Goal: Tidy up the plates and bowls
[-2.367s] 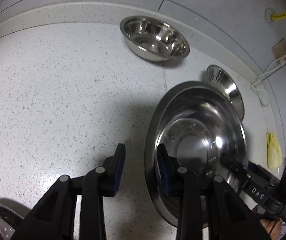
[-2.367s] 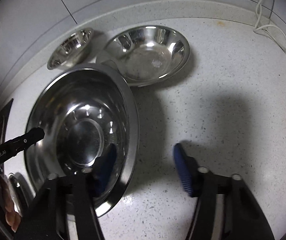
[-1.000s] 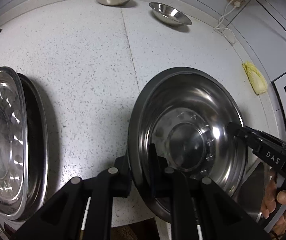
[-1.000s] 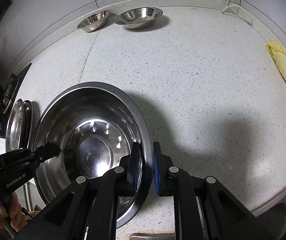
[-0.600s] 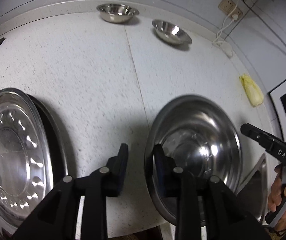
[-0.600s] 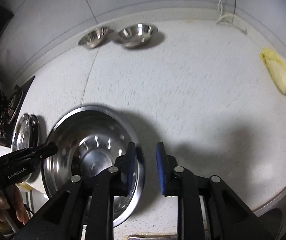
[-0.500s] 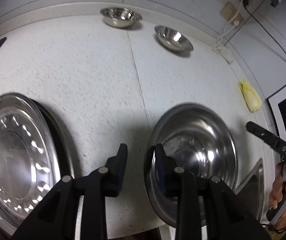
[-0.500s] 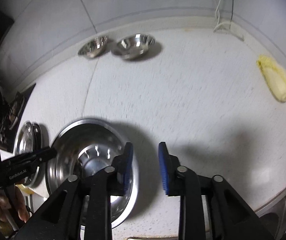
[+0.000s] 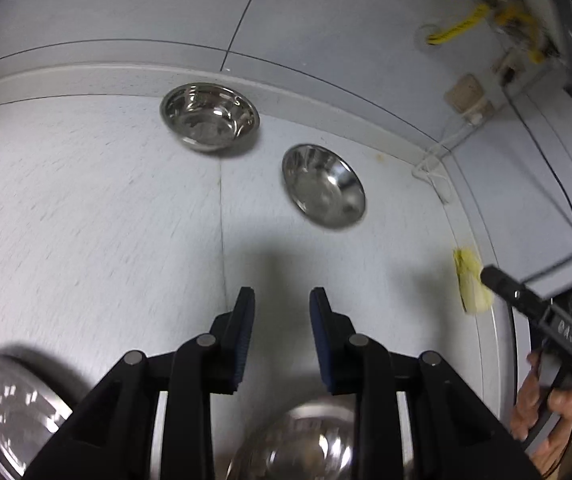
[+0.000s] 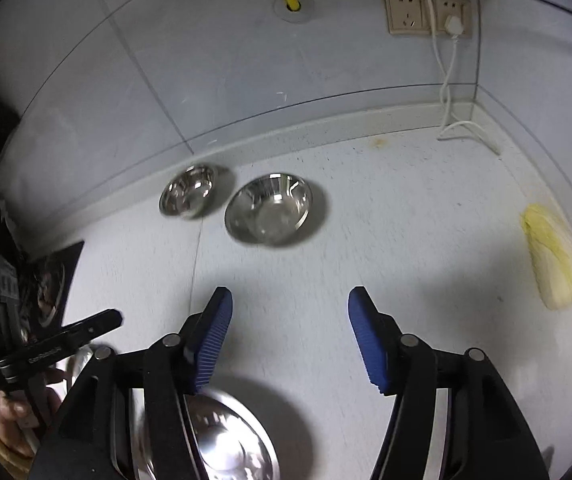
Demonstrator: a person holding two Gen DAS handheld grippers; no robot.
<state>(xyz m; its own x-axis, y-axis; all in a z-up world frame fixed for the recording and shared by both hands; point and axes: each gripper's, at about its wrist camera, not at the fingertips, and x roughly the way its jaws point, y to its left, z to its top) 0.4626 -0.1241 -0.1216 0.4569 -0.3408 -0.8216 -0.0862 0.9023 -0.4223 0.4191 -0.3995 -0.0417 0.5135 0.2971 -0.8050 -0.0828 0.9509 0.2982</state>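
The large steel bowl (image 9: 306, 444) sits on the white speckled counter near its front edge, below both grippers; it also shows in the right wrist view (image 10: 221, 440). My left gripper (image 9: 281, 304) is open and empty above it. My right gripper (image 10: 290, 300) is open wide and empty. Two small steel bowls stand far back by the wall: one deeper bowl (image 9: 209, 116) (image 10: 187, 196) and a wider one (image 9: 324, 186) (image 10: 269, 208). A stack of steel plates (image 9: 13, 412) lies at the lower left.
A yellow cabbage (image 10: 554, 256) lies at the counter's right edge, also in the left wrist view (image 9: 472, 284). White cables (image 10: 466, 128) and wall sockets (image 10: 426, 10) are at the back right corner. A dark stove edge (image 10: 45, 280) is at the left.
Both grippers let go of the large bowl's rim, opened and rose and tilted up toward the back wall. The bowl now rests on the counter below them.
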